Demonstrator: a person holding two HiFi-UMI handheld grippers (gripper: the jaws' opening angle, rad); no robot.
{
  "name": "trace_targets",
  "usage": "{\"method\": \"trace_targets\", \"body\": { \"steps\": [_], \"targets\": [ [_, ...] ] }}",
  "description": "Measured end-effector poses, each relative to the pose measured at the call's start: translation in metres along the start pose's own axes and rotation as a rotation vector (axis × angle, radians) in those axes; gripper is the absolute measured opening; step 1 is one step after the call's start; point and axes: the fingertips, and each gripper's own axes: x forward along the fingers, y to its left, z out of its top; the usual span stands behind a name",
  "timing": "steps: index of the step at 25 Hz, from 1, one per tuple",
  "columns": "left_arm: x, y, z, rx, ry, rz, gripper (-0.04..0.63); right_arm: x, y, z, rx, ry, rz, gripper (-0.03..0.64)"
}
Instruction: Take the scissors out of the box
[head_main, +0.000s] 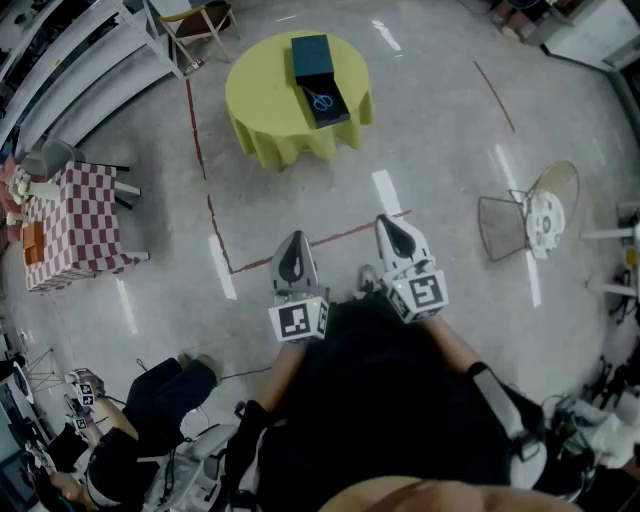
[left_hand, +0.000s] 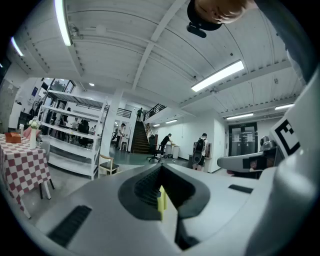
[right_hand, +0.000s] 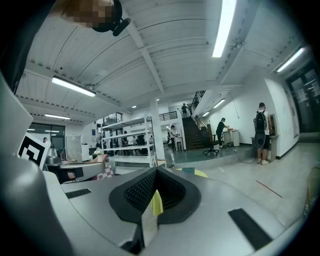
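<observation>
Far ahead in the head view stands a round table with a yellow cloth (head_main: 262, 103). On it lies a dark box (head_main: 327, 104) with blue-handled scissors (head_main: 321, 101) inside, and its dark teal lid (head_main: 311, 56) lies just behind. Both grippers are held close to the person's body, well short of the table. My left gripper (head_main: 294, 241) is shut with nothing between its jaws, which also meet in the left gripper view (left_hand: 161, 174). My right gripper (head_main: 387, 222) is shut and empty too, its pads together in the right gripper view (right_hand: 156, 176).
A red-checked table (head_main: 78, 225) stands at the left and a wire chair (head_main: 528, 222) at the right. A wooden chair (head_main: 201, 27) and metal shelves (head_main: 70, 60) are at the back left. Red tape lines (head_main: 214, 222) cross the floor. A person crouches at the lower left (head_main: 150, 405).
</observation>
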Motion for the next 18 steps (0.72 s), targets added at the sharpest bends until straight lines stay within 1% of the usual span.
{"method": "trace_targets", "body": {
  "steps": [7, 9, 12, 15, 18],
  "targets": [
    [-0.001, -0.009, 0.0, -0.019, 0.009, -0.015, -0.003, -0.005, 0.0, -0.001, 0.007, -0.001, 0.002, -0.002],
    [-0.001, -0.01, -0.001, -0.008, 0.014, -0.019, -0.003, -0.005, -0.002, 0.0, 0.01, -0.009, 0.0, -0.002],
    [0.001, -0.007, -0.005, 0.029, 0.027, -0.031, -0.005, -0.003, -0.001, 0.003, 0.021, -0.011, 0.0, -0.002],
    [0.004, -0.009, -0.002, 0.022, 0.024, -0.029, -0.003, -0.001, -0.001, 0.004, 0.014, -0.012, 0.01, -0.002],
    [0.009, -0.018, 0.002, -0.012, 0.019, -0.013, -0.005, -0.002, -0.007, 0.007, 0.007, -0.021, 0.021, -0.002]
  ]
}}
